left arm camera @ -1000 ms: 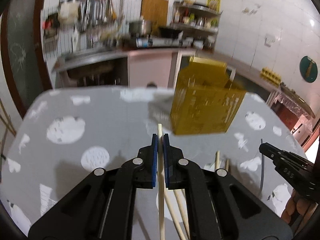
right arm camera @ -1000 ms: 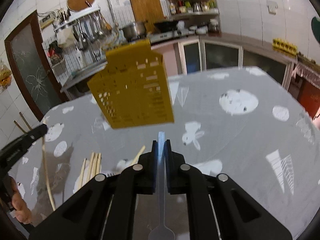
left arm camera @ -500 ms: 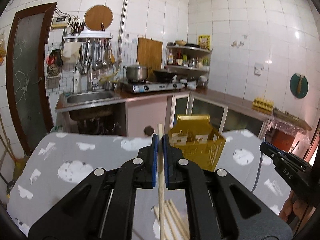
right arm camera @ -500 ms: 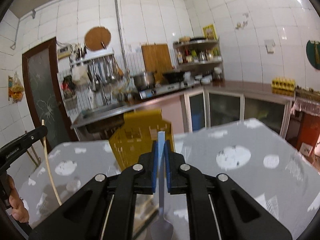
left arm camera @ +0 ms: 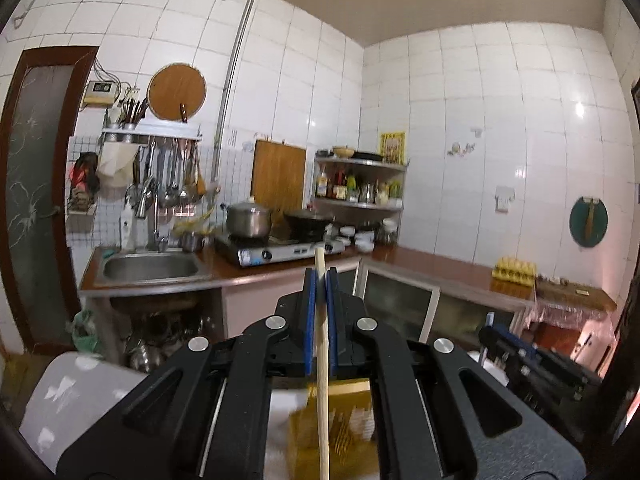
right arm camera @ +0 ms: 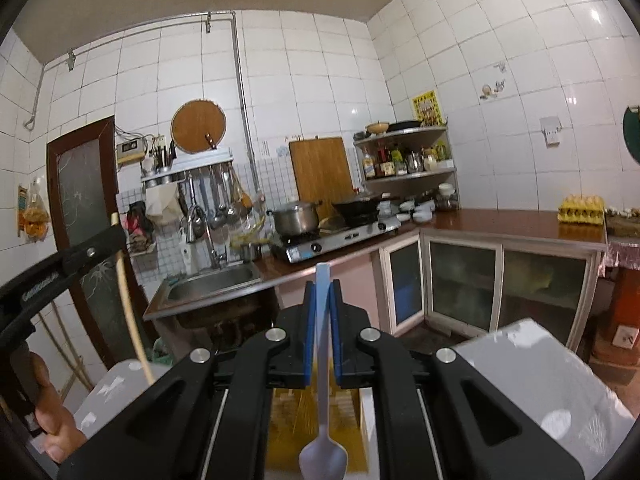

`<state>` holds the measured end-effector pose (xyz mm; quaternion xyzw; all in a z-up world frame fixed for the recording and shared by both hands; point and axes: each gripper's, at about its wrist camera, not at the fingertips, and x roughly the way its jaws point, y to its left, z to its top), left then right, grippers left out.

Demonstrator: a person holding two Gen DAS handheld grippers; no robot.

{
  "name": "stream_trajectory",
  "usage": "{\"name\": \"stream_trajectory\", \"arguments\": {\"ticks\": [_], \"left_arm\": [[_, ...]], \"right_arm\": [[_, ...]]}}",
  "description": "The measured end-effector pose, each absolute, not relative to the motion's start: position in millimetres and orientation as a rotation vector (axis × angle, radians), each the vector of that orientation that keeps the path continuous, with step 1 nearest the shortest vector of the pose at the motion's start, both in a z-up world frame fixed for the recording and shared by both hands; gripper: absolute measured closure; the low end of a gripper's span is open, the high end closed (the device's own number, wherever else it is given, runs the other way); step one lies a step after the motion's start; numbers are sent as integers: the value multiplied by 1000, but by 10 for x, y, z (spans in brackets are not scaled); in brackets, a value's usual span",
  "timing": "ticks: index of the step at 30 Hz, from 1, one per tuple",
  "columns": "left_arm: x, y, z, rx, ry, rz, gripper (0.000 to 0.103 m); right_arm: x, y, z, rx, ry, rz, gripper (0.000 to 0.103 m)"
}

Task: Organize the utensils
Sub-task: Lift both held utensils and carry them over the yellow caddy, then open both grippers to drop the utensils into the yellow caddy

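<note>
Above the yellow basket (right arm camera: 320,420), my right gripper (right arm camera: 321,316) has its jaws clamped on a pale spoon (right arm camera: 323,432), while my left gripper (left arm camera: 319,312) pinches a chopstick (left arm camera: 322,380).

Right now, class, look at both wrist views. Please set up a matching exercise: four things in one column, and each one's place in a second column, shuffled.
Things:
1. wooden chopstick
2. blue spoon
3. steel pot
4. egg tray

Places:
A. on the stove
B. clamped in the right gripper, bowl hanging down
C. on the brown counter at the right
D. clamped in the left gripper

Pairs: 1-D, 2-B, 3-A, 4-C
</note>
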<state>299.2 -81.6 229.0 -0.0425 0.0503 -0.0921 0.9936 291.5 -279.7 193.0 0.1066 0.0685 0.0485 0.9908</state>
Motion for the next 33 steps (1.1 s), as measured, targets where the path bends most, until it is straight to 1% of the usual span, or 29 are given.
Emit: {"name": "stream_trajectory", "arguments": {"ticks": [5,11,17,21,22,23,24,25,27,28,29,30,31,32,33], "left_arm": [[3432,-994,2249,-68,81,-183,99],[3904,-998,1761,-89,142,-173,99],[4099,-959,1288,-89,234,-164,99],[4005,-883,1207,-60,257,-145,98],[3976,-860,1216,-57,265,-145,90],[3947,-835,1228,-56,273,-142,82],[3864,-779,1266,-55,280,-127,62],[3783,-746,1302,-49,274,-108,49],[3620,-655,1378,-36,264,-80,47],[3538,-592,1417,-36,280,-82,42],[3452,-521,1453,-42,301,-77,40],[3385,-471,1482,-47,308,-67,35],[3270,-389,1519,-53,309,-47,28],[3197,-341,1541,-56,311,-33,24],[3079,-276,1576,-56,318,-19,15]], "right_arm": [[3342,-2710,1941,196,101,102,96],[3787,-2677,1616,183,145,102,96],[3971,-2656,1123,162,245,105,96],[3939,-2686,1002,170,300,110,94],[3918,-2701,1003,173,317,104,92],[3880,-2720,1007,177,329,95,75],[3833,-2740,1016,180,334,80,61],[3778,-2763,1022,184,331,69,41],[3671,-2808,1047,182,343,57,41],[3602,-2832,1053,182,360,50,41],[3511,-2859,1057,184,373,41,41],[3438,-2893,1068,186,379,37,41],[3358,-2907,1080,188,384,37,41],[3266,-2924,1088,190,390,38,41],[3146,-2939,1098,193,400,42,41]]}}
